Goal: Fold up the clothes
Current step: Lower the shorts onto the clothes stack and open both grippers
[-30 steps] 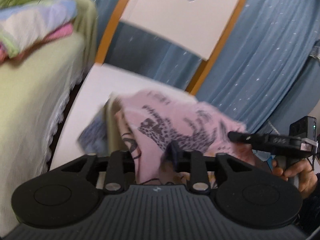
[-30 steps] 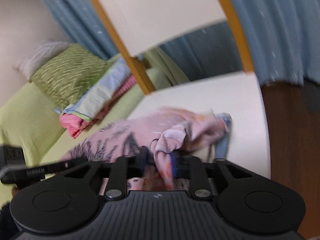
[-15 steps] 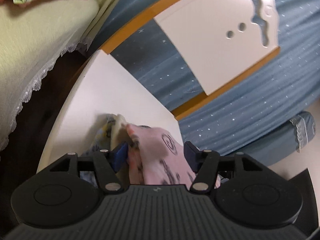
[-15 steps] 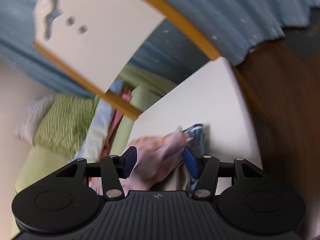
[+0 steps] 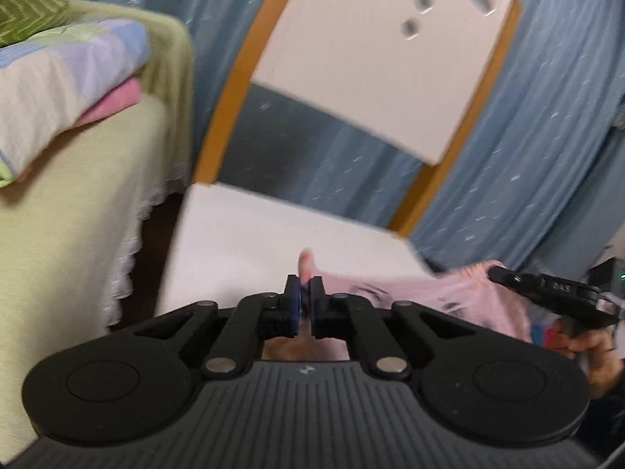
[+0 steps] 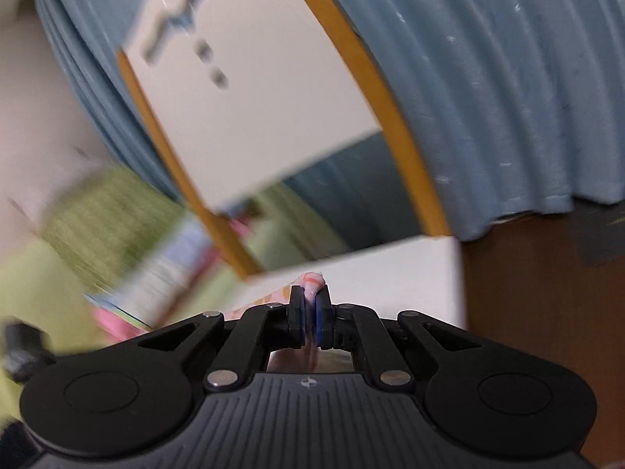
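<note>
left gripper (image 5: 304, 293) pinched on a corner of the pink garment (image 5: 437, 293); right gripper (image 6: 309, 305) clamped on another corner (cloth stretched between them), raised over the white bench (image 5: 254, 234). bed (image 5: 58, 203) left, folded blankets (image 5: 58, 78) on it.

Pleated blue curtains (image 5: 527, 125) hung behind a white chair back with orange wooden rails (image 5: 375, 58); a white desk (image 5: 250, 234) stood beside a green-covered bed (image 5: 58, 215), above brown wooden floor (image 6: 547, 293)
</note>
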